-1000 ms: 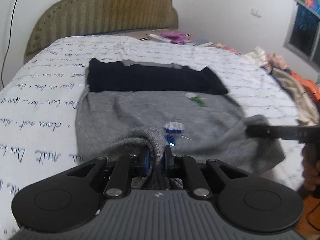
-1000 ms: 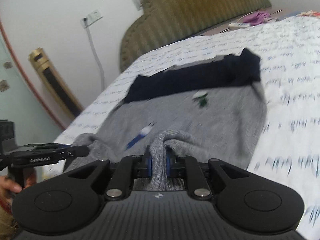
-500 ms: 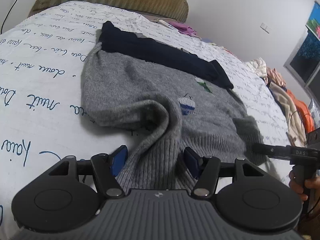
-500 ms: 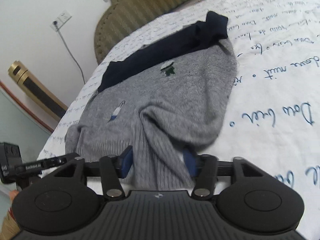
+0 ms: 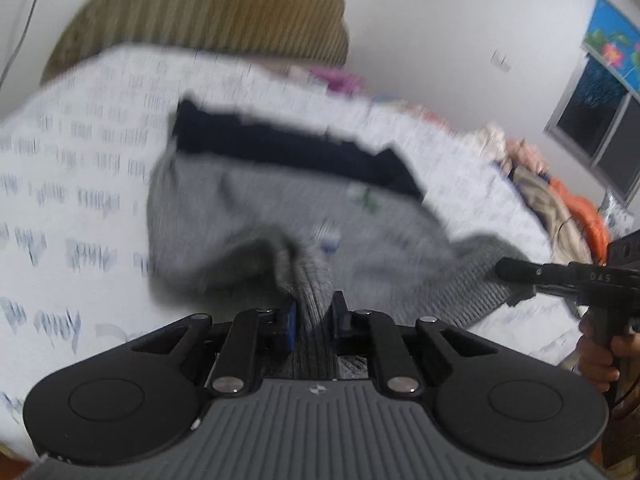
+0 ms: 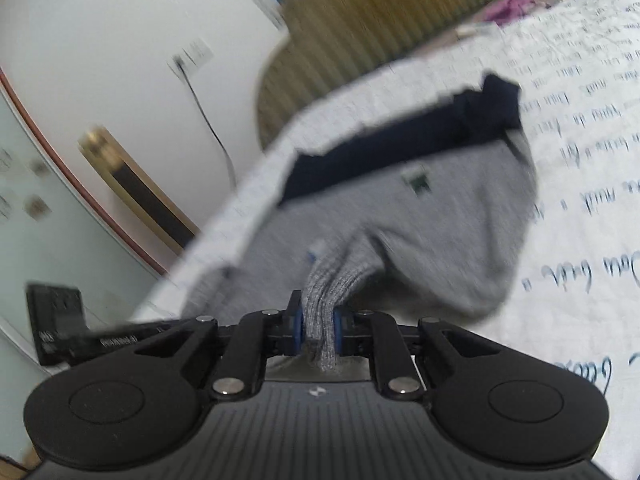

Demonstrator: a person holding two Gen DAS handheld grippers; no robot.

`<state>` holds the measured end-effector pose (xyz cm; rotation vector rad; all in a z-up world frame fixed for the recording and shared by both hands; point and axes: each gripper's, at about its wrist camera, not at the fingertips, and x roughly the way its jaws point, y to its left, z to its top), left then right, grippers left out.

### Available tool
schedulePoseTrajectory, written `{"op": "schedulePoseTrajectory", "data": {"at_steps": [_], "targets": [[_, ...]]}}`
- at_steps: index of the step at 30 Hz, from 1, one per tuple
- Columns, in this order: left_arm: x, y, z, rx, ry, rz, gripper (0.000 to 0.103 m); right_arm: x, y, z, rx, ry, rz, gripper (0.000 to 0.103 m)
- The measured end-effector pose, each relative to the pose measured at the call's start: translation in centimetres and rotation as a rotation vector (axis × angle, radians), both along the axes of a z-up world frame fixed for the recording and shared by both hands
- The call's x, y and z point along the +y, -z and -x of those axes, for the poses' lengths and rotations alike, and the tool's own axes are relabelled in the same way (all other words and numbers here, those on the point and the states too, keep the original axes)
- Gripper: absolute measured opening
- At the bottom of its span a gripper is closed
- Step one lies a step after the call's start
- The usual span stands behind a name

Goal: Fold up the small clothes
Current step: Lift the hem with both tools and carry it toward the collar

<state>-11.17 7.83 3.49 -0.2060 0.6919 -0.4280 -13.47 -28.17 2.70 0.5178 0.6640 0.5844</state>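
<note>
Two grippers: both in use, both clamped on one garment.
Left gripper (image 5: 313,322): jaws have just been closing; blue pads now pinch a ribbed grey fold of the sweater, cloth bunched between them.
Right gripper (image 6: 318,330): jaws have just been closing too; pads squeeze a narrow ribbed tongue of the same knit, a frayed end hanging below the pads.
Right gripper from the left view (image 5: 560,276): seen side-on at the picture's right edge, its black bar touching the sweater's ribbed hem; a hand (image 5: 600,354) wraps the grip beneath.
Left gripper from the right view (image 6: 116,336): a black bar low at the picture's left, blurred.
Sweater (image 5: 256,208): grey knit, lies spread on the bed, near edge lifted into two peaks at the pads. Long axis runs across the left view, side to side; ribbed hem nearest the grippers. Small green motif and a blue-white one on the front, blurred.
Dark garment (image 5: 288,148): navy band lying along the sweater's far edge, touching it, parallel to its long axis.
Bed (image 5: 72,184): white cover printed with blue script, carries both garments.
Headboard (image 5: 208,12): olive, ribbed, beyond the cover.
Clothes pile (image 5: 560,204): beige and orange, heaped on the bed's right side, well apart from the sweater.
Containers: not seen.
Obstruction: only the navy garment adjoins the sweater.
Image quality: heavy motion blur in both views.
</note>
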Motion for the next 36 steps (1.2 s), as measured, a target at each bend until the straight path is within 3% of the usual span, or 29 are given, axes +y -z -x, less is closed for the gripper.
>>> {"op": "schedulePoseTrajectory", "data": {"at_steps": [7, 10, 15, 25, 36], "targets": [[-0.2, -5.4, 0.3, -0.132, -0.087, 0.004, 0.016, -0.3, -3.9, 0.5, -0.129, 0.06, 0.027, 0.014], [-0.5, -6.4, -0.1, -0.168, -0.125, -0.005, 0.016, 0.4, -4.9, 0.3, -0.179, 0.104, 0.099, 0.014], [-1.0, -7.1, -1.0, -0.191, -0.178, -0.032, 0.016, 1.2, -5.8, -0.7, -0.239, 0.13, 0.131, 0.014], [-1.4, -7.2, -5.1, -0.167, -0.214, -0.065, 0.016, 0.5, -5.2, -4.4, -0.214, 0.192, 0.103, 0.014], [-3.3, -8.3, -9.1, -0.203, -0.215, -0.129, 0.016, 0.4, -5.3, -7.3, -0.265, 0.259, 0.12, 0.014]]}}
